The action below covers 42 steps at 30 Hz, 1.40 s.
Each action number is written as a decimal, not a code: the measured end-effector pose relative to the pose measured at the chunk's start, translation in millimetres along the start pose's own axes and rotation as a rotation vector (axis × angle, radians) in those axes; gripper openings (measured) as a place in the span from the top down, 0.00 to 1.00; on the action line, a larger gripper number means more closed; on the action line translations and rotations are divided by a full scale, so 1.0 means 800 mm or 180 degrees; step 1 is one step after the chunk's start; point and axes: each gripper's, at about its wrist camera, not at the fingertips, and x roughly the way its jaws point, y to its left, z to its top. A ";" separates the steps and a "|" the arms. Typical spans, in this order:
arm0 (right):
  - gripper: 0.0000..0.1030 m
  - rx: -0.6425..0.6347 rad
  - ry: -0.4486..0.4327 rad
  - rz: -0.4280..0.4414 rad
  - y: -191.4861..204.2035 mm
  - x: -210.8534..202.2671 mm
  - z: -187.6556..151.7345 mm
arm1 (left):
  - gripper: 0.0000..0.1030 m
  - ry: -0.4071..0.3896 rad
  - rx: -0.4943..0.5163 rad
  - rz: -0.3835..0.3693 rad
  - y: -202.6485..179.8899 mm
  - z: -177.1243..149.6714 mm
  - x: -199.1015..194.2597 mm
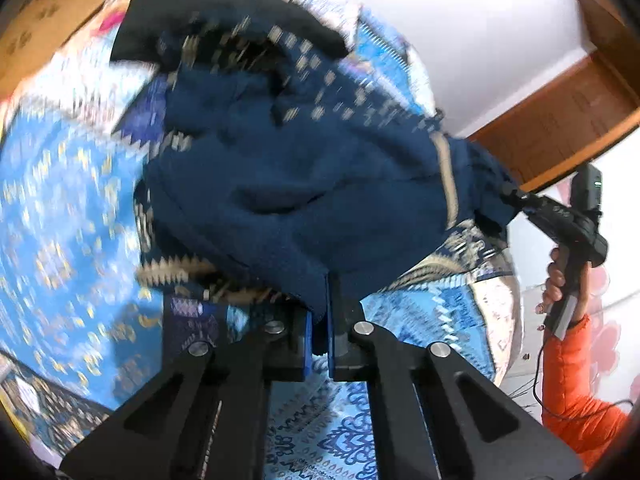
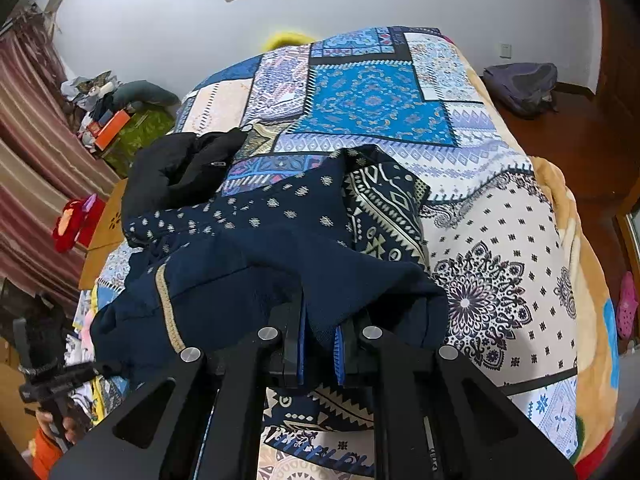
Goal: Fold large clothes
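A large navy garment (image 1: 304, 168) with small pale dots and a gold trim band is bunched up over the patterned bed. It also shows in the right wrist view (image 2: 260, 264). My left gripper (image 1: 320, 320) is shut on a fold of its navy cloth. My right gripper (image 2: 320, 344) is shut on another fold of the same garment, near its edge. In the left wrist view the right gripper (image 1: 516, 196) holds the garment's far corner. In the right wrist view the left gripper (image 2: 108, 368) shows at the lower left, at the garment's other end.
A blue and white patchwork bedspread (image 2: 376, 100) covers the bed. A black garment (image 2: 180, 168) lies beyond the navy one. A wooden cabinet (image 1: 560, 128) stands by the wall. A grey backpack (image 2: 520, 84) and clutter (image 2: 104, 120) lie on either side of the bed.
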 end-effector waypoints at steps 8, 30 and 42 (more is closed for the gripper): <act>0.91 -0.0249 -0.0264 0.0058 0.022 -0.009 0.048 | 0.97 -0.0653 0.0294 -0.0165 -0.032 0.106 -0.054; 0.51 0.0196 0.0362 -0.0060 -0.049 0.047 0.102 | 0.53 -0.0493 0.0344 0.0947 0.040 0.198 0.021; 0.45 -0.0371 -0.0027 -0.0280 0.002 -0.026 0.069 | 0.41 -0.0777 0.0429 0.1080 0.014 0.164 -0.049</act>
